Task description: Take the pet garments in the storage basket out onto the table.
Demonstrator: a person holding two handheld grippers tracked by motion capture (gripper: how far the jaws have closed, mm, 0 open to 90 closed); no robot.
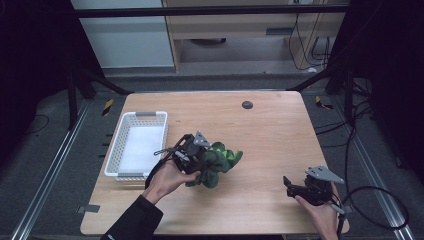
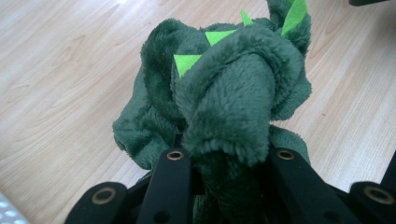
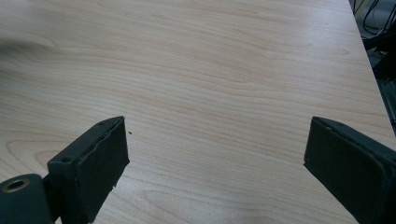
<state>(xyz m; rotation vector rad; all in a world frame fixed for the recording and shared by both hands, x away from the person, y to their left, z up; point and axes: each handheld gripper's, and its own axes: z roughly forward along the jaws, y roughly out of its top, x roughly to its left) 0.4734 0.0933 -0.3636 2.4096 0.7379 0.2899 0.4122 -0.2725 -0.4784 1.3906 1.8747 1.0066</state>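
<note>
Left claw (image 2: 224, 158) squeezes green fuzzy toy (image 2: 224, 93) over bench (image 1: 270, 130), beside white basket (image 1: 136, 145). Right claw (image 3: 219, 154) wide, holds nothing.

Dark green plush toy (image 1: 216, 165) with lime spikes, bunched, mid-table, beside white basket (image 1: 136, 145)

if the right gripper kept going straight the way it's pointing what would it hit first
Probably nothing: the right gripper, jaws wide open, points over bare table, with the way looking free to the far edge. The green plush toy sits off to the side.
</note>
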